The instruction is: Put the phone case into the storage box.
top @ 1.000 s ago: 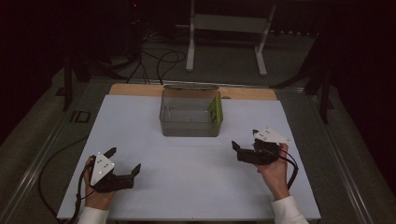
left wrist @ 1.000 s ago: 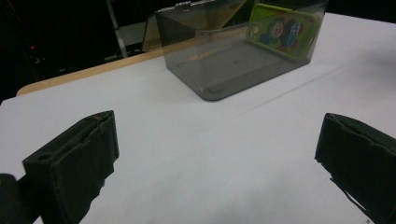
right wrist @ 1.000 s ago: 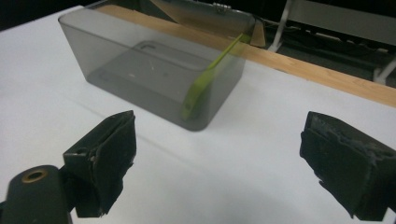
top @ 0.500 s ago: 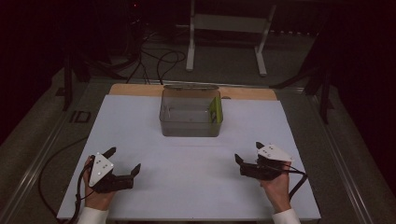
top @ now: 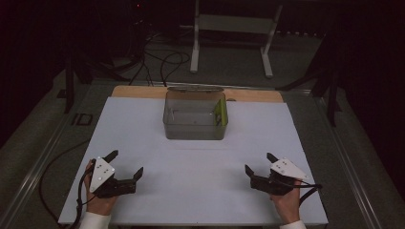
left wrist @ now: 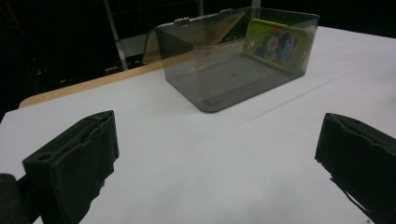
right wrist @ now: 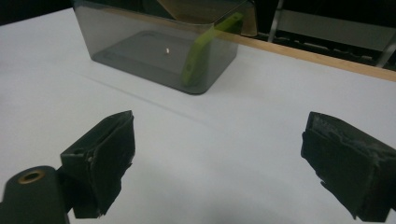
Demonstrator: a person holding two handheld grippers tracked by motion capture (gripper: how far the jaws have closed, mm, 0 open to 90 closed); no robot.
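Observation:
A smoky clear plastic box [top: 195, 117] stands at the far middle of the white table [top: 200, 162], its lid tipped back. Inside it a green phone case [top: 220, 112] leans on edge against the right wall; the left gripper view shows the case [left wrist: 273, 43] with a colourful cartoon print, the right gripper view its thin green edge [right wrist: 198, 56]. My left gripper [top: 125, 165] rests open near the front left edge with nothing between its jaws. My right gripper [top: 258, 163] rests open near the front right edge, also holding nothing. Both are well short of the box [left wrist: 233, 56].
A wooden strip [top: 138, 91] runs along the table's far edge behind the box. Beyond it stand a white metal stand [top: 231, 28] and loose cables [top: 157, 59] on a dark floor. A cable trails from each gripper off the front edge.
My right gripper has pulled back toward the front right edge of the table and settled low there. The left gripper and the box have stayed where they were.

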